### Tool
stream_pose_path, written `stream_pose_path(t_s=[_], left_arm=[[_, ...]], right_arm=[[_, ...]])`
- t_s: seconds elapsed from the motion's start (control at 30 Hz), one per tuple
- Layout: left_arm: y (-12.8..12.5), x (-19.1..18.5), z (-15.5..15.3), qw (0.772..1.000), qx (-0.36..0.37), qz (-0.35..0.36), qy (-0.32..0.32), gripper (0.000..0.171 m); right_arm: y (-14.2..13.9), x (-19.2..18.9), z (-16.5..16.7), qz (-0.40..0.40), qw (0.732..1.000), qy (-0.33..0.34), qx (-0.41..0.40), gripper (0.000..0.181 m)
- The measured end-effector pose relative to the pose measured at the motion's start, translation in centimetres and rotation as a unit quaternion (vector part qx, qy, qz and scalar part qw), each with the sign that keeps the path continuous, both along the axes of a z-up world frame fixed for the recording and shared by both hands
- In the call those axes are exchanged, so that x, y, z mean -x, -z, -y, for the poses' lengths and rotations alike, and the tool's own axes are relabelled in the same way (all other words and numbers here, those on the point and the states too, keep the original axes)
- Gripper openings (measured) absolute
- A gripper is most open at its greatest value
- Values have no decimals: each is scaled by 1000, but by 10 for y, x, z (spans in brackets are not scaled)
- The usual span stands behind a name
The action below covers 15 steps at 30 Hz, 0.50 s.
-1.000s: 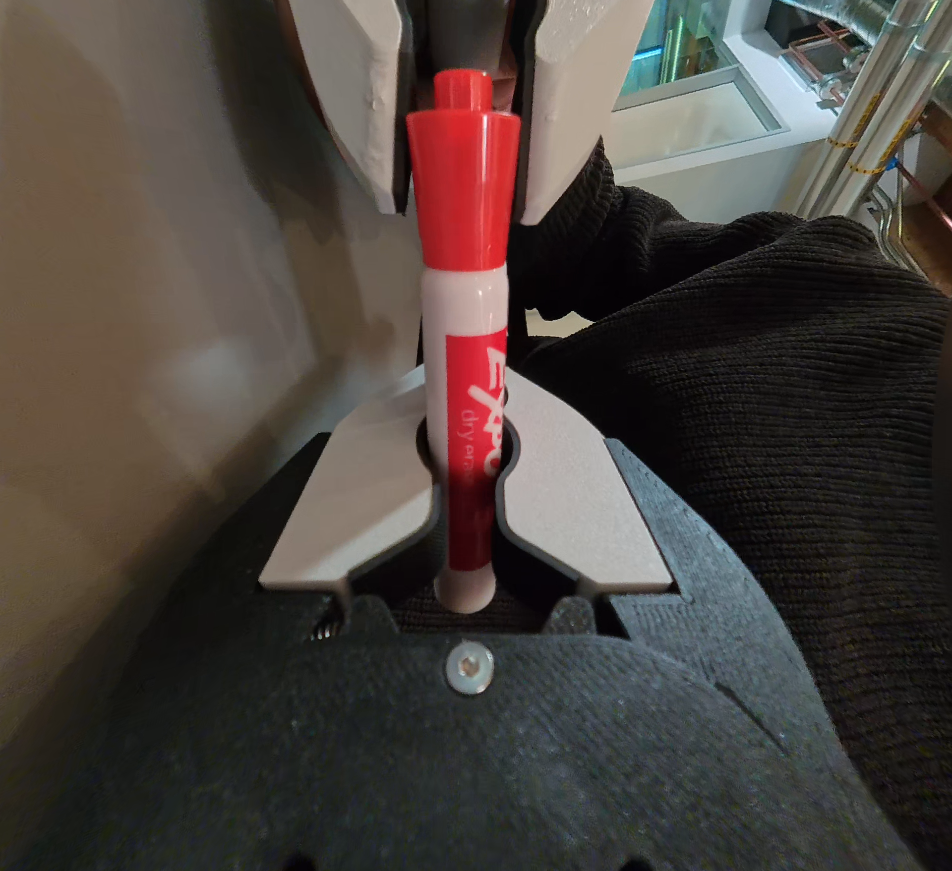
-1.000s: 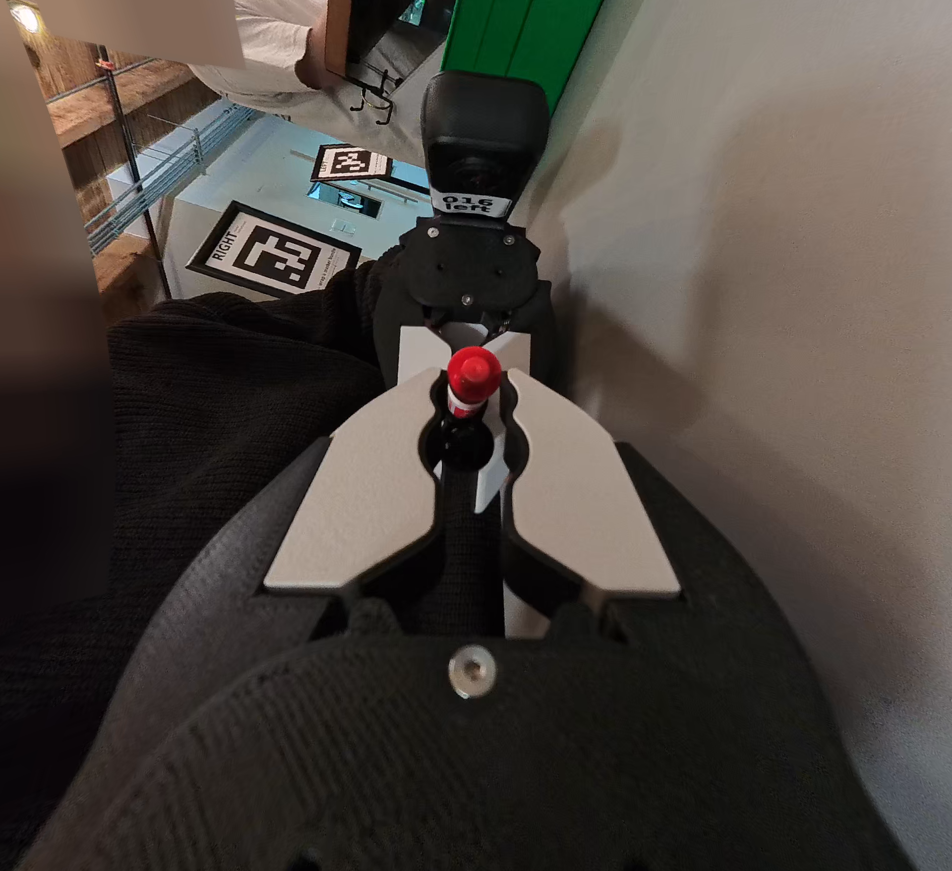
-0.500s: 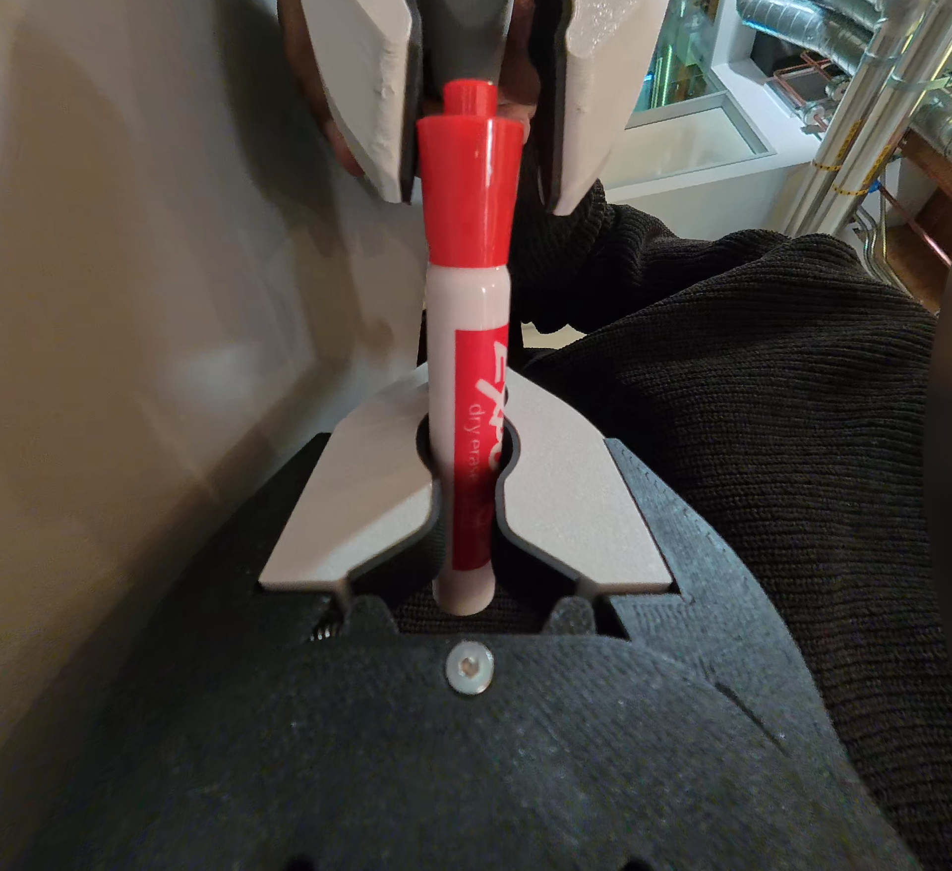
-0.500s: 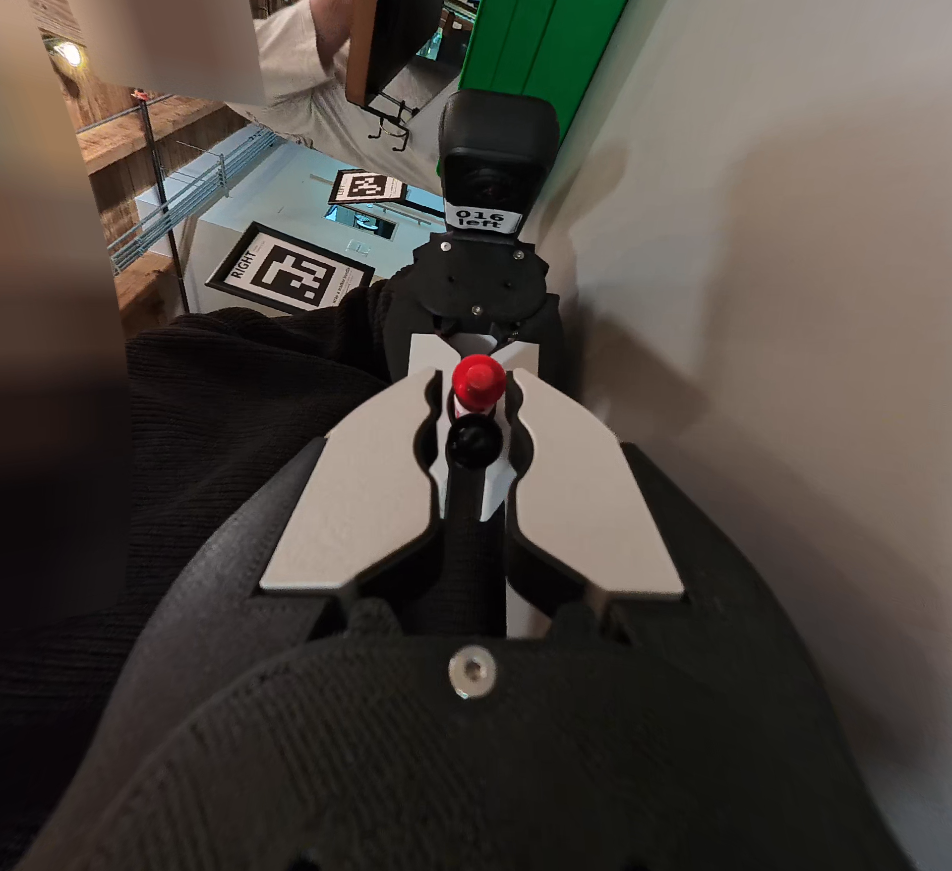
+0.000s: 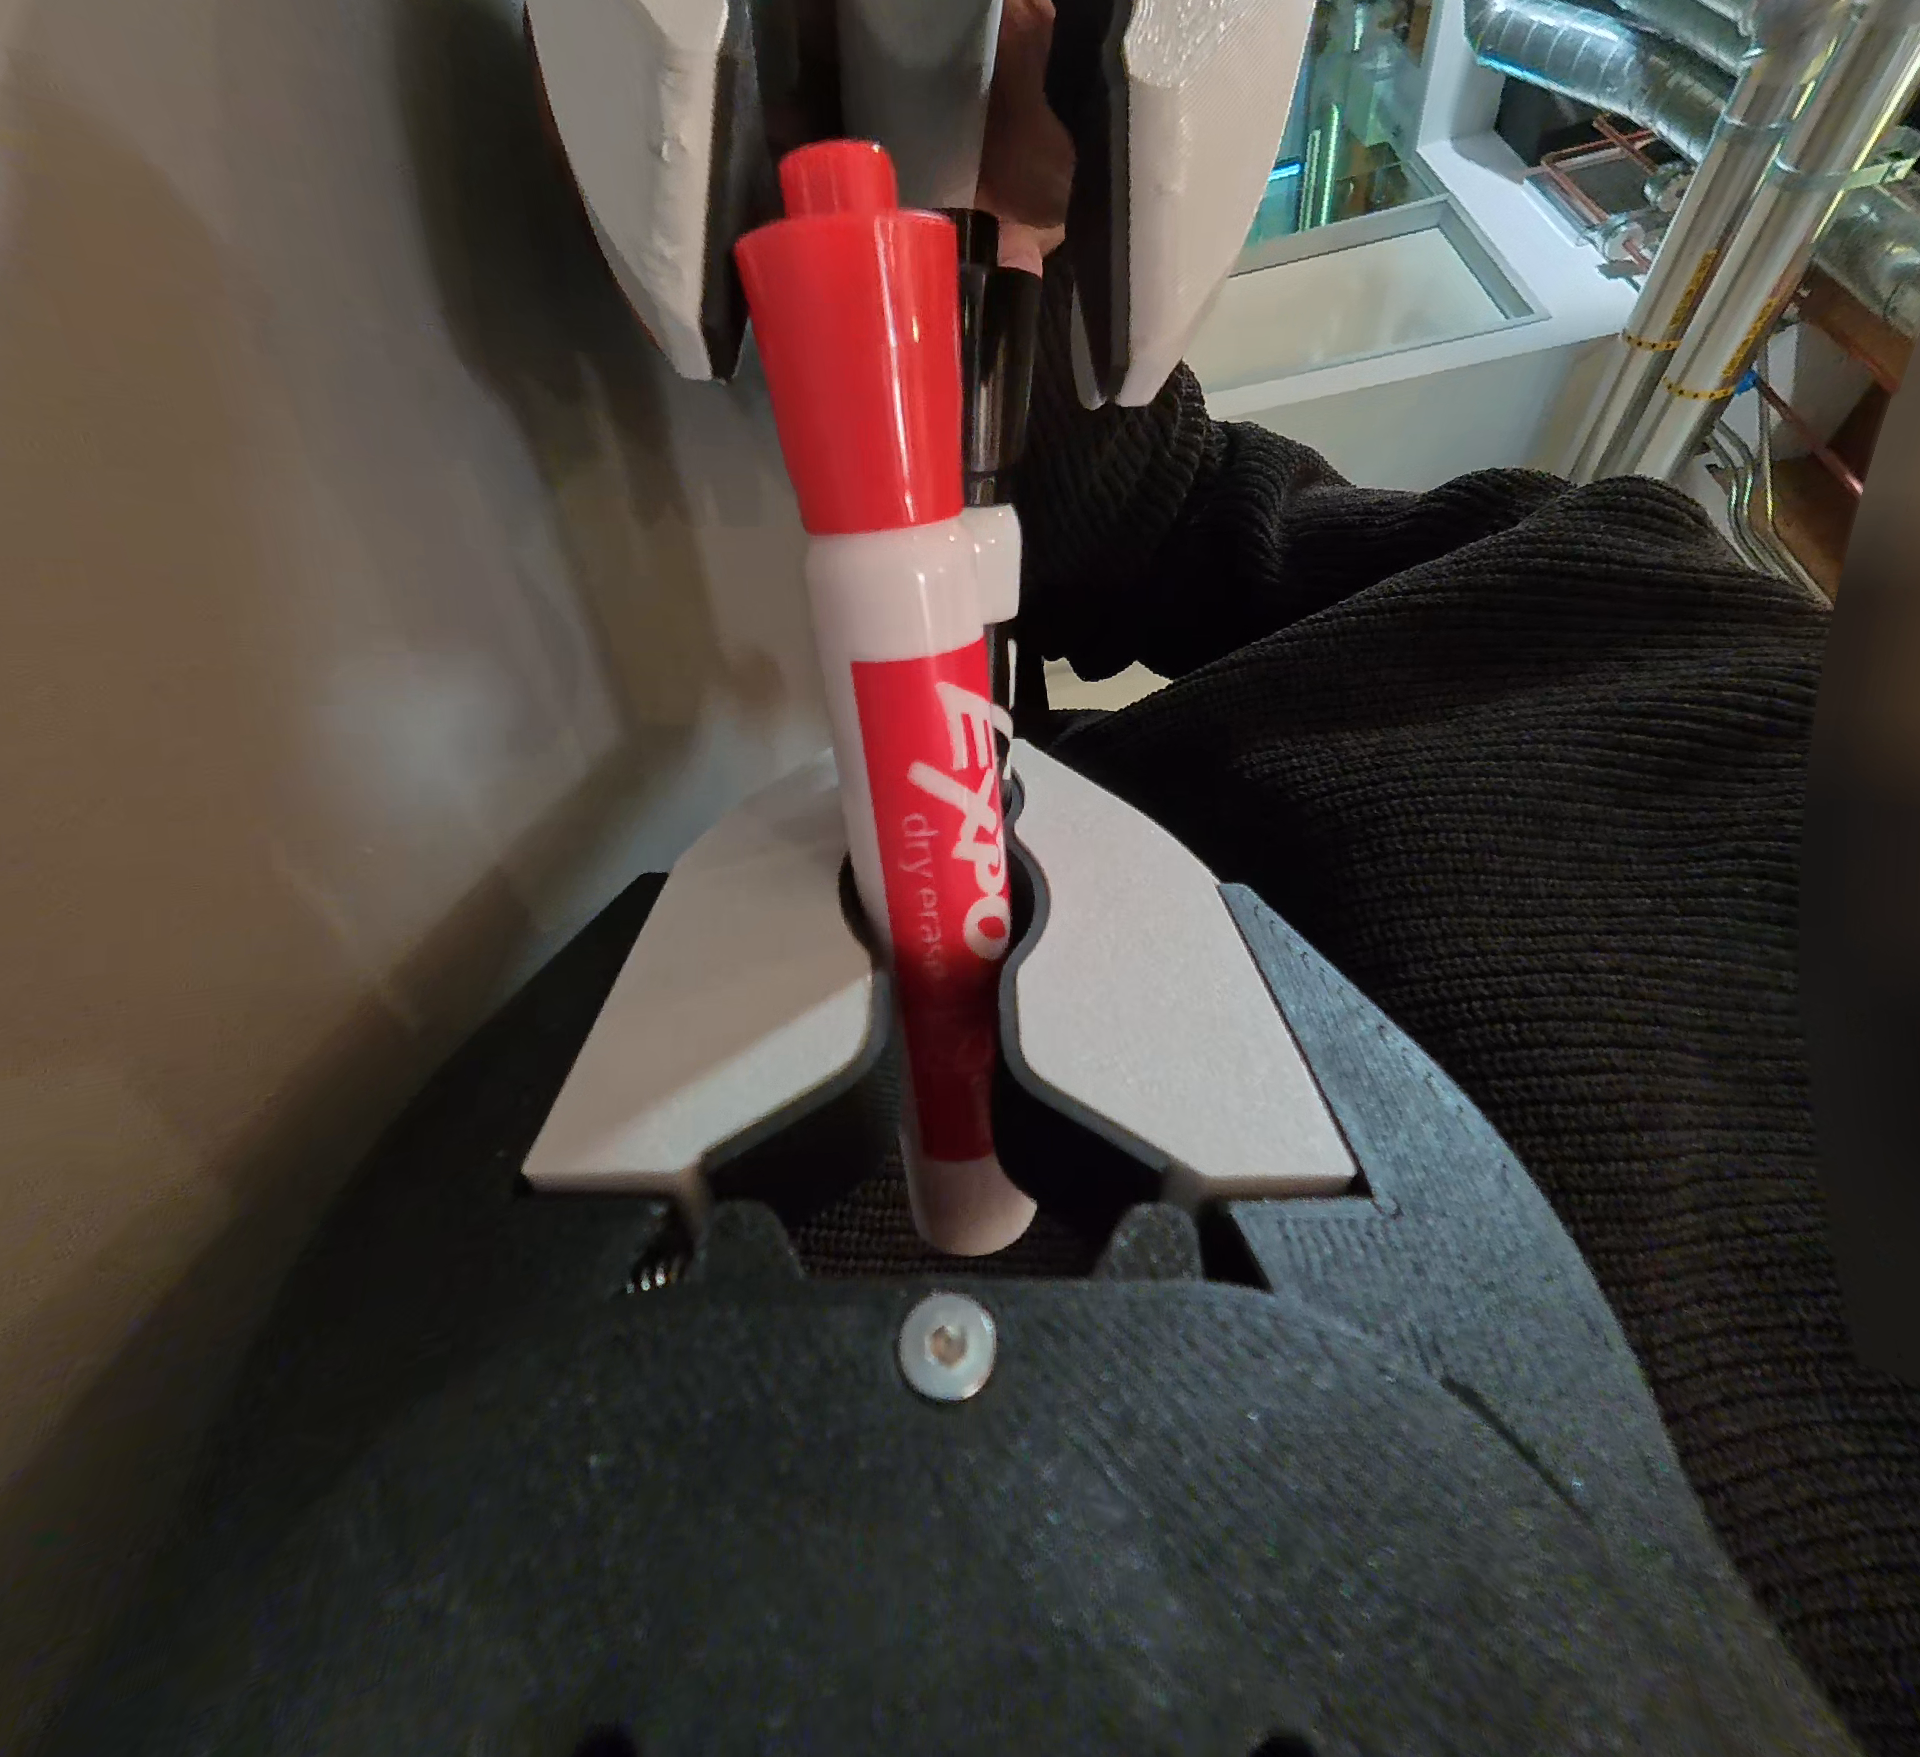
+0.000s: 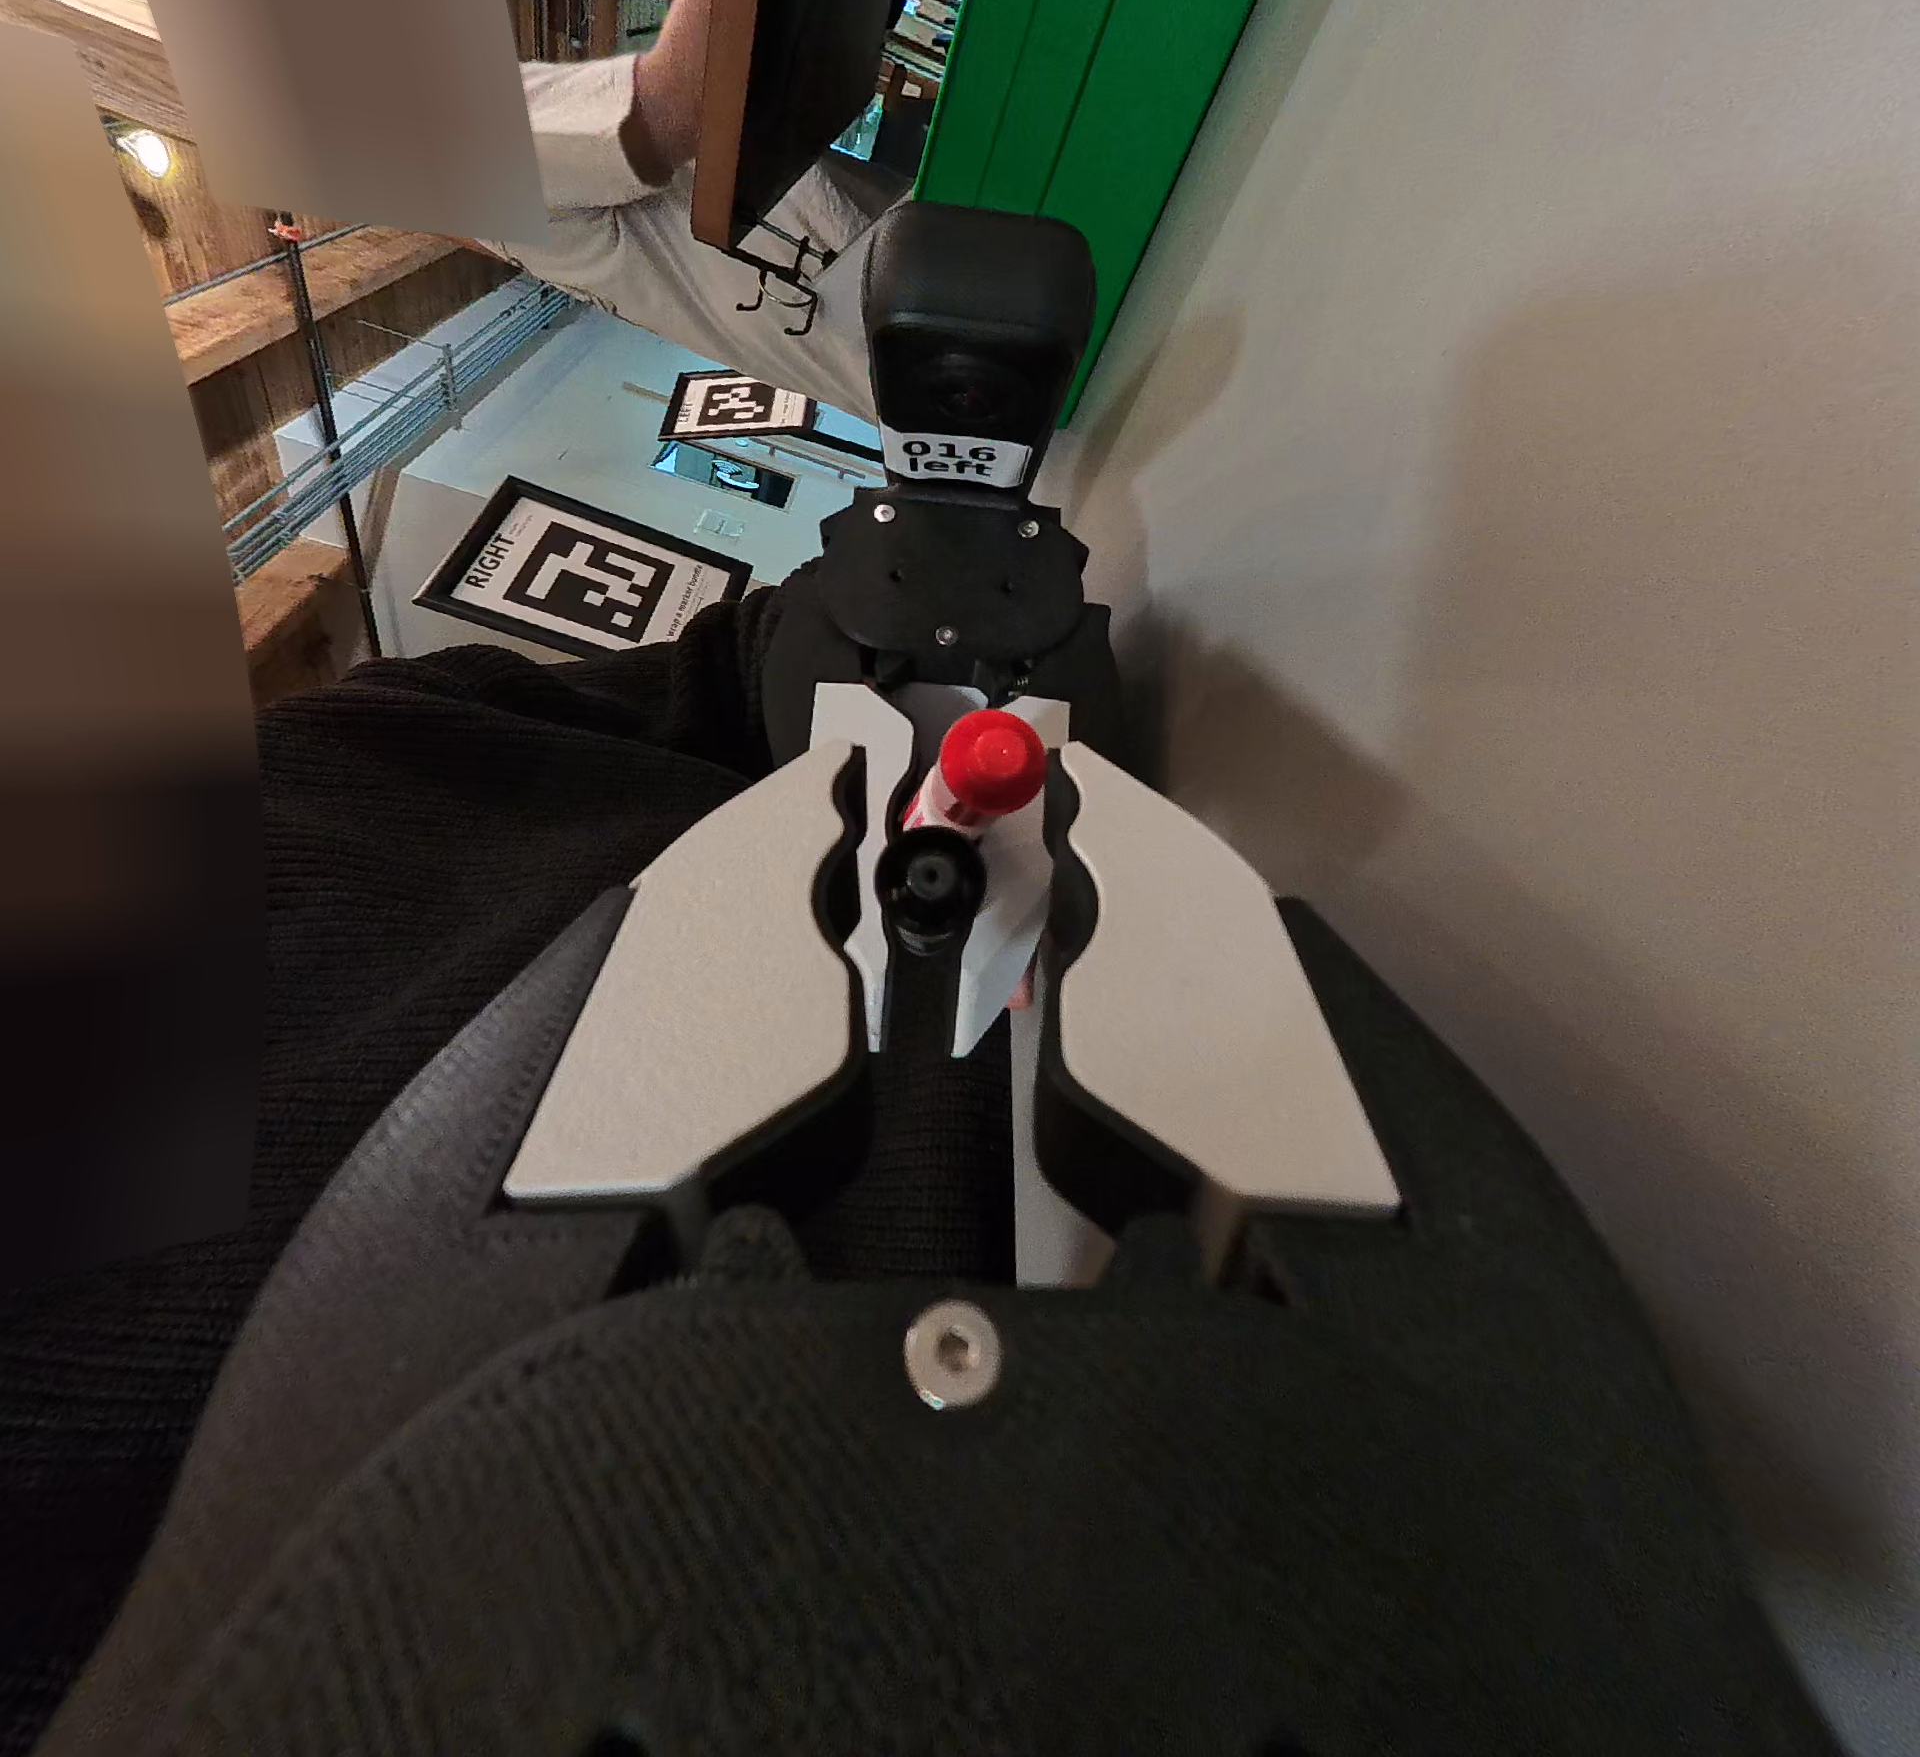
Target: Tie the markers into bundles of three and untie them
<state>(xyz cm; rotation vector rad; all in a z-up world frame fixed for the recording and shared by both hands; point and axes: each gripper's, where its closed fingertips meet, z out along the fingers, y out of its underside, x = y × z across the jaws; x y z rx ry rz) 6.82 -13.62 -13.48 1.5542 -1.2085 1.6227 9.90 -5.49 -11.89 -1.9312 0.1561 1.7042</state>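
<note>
two markers – red, black – clamped in left claw.

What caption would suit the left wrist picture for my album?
Left gripper shut on a red marker, a black marker beside it, right gripper open opposite.

The two tools face each other tip to tip, with little room between them. The left tool clamps a red marker, and a black marker lies touching beside it. Both reach into the right tool's gap and fill it. A black sleeve blocks one side; a pale wall closes the other.
</note>
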Motion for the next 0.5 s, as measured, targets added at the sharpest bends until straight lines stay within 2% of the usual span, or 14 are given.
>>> stream_pose_path(t_s=[0.17, 0.27, 0.5], left_arm=[[0, 0, 0, 1000, 0, 2, 1, 14], [0, 0, 0, 1000, 0, 2, 0, 14], [0, -1, -1, 1000, 4, 0, -4, 14]], right_arm=[[1, 1, -1, -2, 1000, 2, 2, 32], [1, 1, -1, 0, 1000, 1, 1, 20], [-2, 2, 1, 12, 1000, -6, -11, 19]])
